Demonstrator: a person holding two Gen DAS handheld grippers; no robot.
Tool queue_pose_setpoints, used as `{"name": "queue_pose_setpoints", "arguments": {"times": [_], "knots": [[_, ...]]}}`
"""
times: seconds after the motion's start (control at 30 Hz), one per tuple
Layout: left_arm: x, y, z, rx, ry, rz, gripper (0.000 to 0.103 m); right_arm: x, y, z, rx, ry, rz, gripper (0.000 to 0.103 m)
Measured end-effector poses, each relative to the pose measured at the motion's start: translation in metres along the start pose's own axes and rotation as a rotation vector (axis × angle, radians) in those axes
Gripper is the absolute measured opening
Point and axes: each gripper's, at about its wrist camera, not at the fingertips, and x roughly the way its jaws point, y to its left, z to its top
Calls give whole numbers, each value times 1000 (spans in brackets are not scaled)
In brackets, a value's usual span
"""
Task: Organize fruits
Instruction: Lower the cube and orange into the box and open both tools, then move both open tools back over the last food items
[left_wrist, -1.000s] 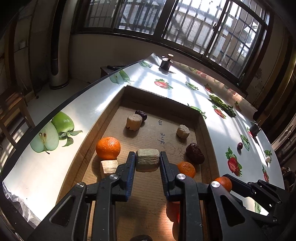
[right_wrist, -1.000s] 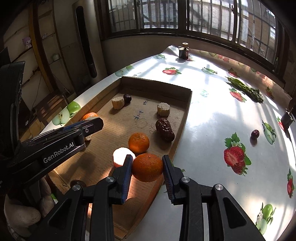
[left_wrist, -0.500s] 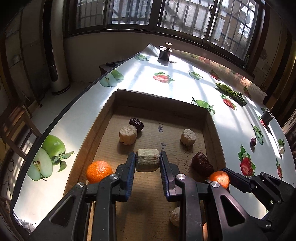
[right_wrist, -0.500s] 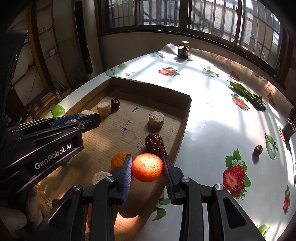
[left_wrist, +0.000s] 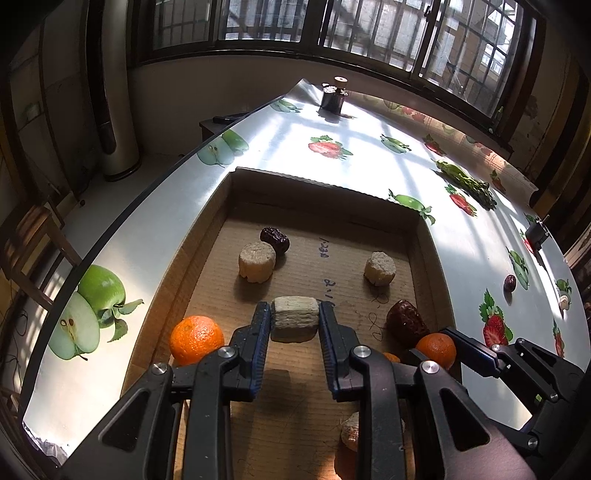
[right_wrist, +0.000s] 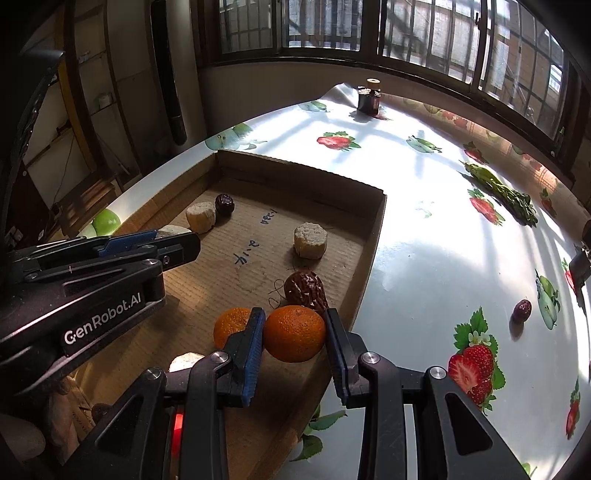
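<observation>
My left gripper (left_wrist: 294, 319) is shut on a pale beige chunk (left_wrist: 294, 318) and holds it above the floor of the cardboard tray (left_wrist: 325, 192). My right gripper (right_wrist: 294, 334) is shut on an orange (right_wrist: 294, 332) over the tray's right side; the orange also shows in the left wrist view (left_wrist: 436, 350). In the tray lie another orange (left_wrist: 197, 338), a second one beside my right gripper (right_wrist: 233, 325), two pale chunks (left_wrist: 256, 261) (left_wrist: 379, 268), a small dark date (left_wrist: 275, 239) and a large wrinkled date (left_wrist: 407, 323). A further pale chunk (left_wrist: 350, 430) lies near the front.
The tray sits on a white fruit-print tablecloth (right_wrist: 443, 229). A loose date (right_wrist: 521, 311) lies on the cloth to the right. A dark jar (right_wrist: 369, 98) stands at the far edge by the window. The table's left edge (left_wrist: 122, 221) drops to the floor.
Both grippers moved forward over the tray with their loads. The right gripper lowered its orange close beside the large date and the other orange.
</observation>
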Motion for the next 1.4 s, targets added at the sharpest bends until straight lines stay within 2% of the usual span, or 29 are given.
{"name": "queue_pose_setpoints", "arguments": {"times": [0.2,0.5,0.7,0.77,1.23,1.4], "knots": [[-3,1,-1,-11,-12,7,41,-1,-1,0,9,0,15,36],[-8,1,-5,-22,-17,13,54,-6,-1,-2,25,-1,33,37],[-19,-4,-8,-17,-25,33,55,-20,-3,-4,35,-31,37,53],[-25,-6,-9,-15,-38,36,57,-24,-4,-5,41,-39,36,55],[-65,-34,-22,32,-94,24,61,-55,-33,-27,117,-79,26,62],[-79,-53,-27,64,-112,0,68,-69,-51,-40,155,-94,7,64]]}}
